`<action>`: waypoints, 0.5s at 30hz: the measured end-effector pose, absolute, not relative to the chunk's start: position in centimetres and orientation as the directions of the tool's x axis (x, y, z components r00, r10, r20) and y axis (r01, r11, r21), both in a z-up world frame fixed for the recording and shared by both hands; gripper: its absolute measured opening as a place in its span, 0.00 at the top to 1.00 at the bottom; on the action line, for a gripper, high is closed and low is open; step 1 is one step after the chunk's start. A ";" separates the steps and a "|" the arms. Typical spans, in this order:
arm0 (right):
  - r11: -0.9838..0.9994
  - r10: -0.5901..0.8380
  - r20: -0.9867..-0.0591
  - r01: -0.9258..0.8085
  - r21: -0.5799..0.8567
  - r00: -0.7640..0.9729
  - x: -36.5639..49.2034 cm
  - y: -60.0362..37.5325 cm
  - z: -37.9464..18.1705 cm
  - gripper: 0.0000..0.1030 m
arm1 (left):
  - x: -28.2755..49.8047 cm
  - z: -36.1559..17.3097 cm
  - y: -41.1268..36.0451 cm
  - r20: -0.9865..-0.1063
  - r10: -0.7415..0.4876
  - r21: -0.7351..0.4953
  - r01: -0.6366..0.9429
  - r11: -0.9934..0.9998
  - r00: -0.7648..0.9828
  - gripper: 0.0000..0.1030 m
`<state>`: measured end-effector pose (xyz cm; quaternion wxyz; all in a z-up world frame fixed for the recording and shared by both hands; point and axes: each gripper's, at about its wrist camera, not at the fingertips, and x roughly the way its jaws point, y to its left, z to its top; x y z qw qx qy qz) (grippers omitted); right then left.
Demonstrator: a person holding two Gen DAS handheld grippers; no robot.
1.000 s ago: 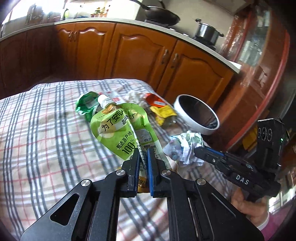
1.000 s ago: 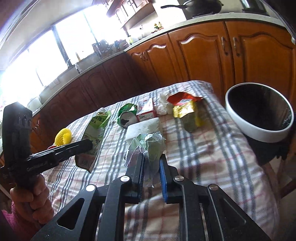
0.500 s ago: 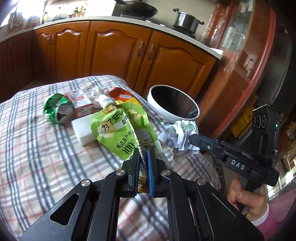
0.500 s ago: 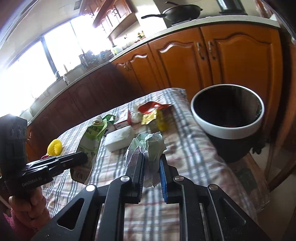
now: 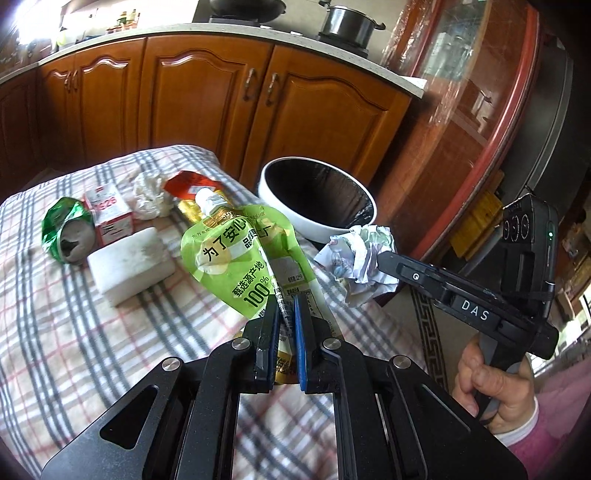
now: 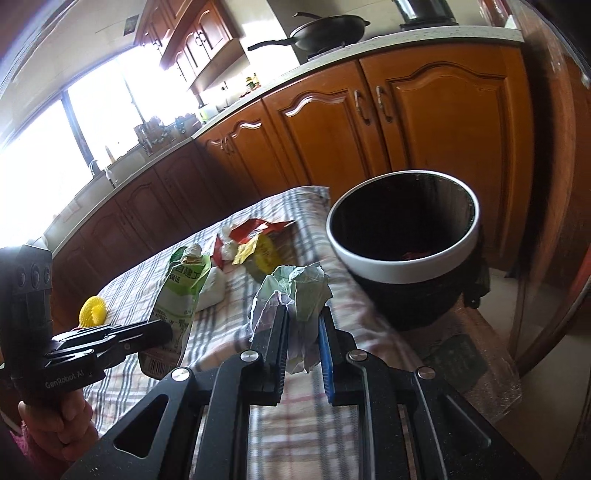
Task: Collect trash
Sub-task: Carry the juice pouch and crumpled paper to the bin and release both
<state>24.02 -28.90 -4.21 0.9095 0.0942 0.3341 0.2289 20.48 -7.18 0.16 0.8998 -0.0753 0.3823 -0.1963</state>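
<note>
Two grippers are up over the checked cloth (image 5: pixel 55 332), each with a piece of trash. The left gripper (image 5: pixel 285 306) is clamped on the lower end of a green pouch (image 5: pixel 236 254), which sticks up from its jaws with the white spout at the top. To its right, the right gripper (image 6: pixel 303 317) pinches a crumpled paper wad (image 6: pixel 295 284), and a hand (image 5: pixel 491 384) in a pink sleeve grips its handle. Just beyond the wad, at the right edge of the cloth, stands the bin (image 6: pixel 402 266), black with a white rim, its mouth open. Something red lies at its bottom. On the cloth to the left lie a crushed green can (image 5: pixel 64 232), a small red and white carton (image 5: pixel 109 214), a white block (image 5: pixel 129 266), a white wad (image 5: pixel 149 195) and a red and yellow wrapper (image 5: pixel 188 184). A yellow round thing (image 6: pixel 94 312) sits at the near left. Wooden cabinets (image 5: pixel 207 99) run along the far side, with a pot (image 5: pixel 349 24) on the counter above them.
</note>
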 end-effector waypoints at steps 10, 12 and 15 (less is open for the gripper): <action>0.896 0.441 -0.565 -0.303 0.325 0.698 25.9 -31.4 -4.0 0.85 | 23.2 0.2 -9.8 -0.666 -0.440 -0.277 0.348 0.896 0.602 0.94; 0.902 0.427 -0.566 -0.290 0.320 0.705 26.7 -32.1 -3.9 0.85 | 23.9 0.2 -10.2 -0.668 -0.445 -0.278 0.355 0.893 0.597 0.94; 0.909 0.411 -0.567 -0.272 0.317 0.714 27.8 -33.1 -3.6 0.85 | 25.1 0.4 -11.1 -0.668 -0.452 -0.274 0.369 0.888 0.591 0.94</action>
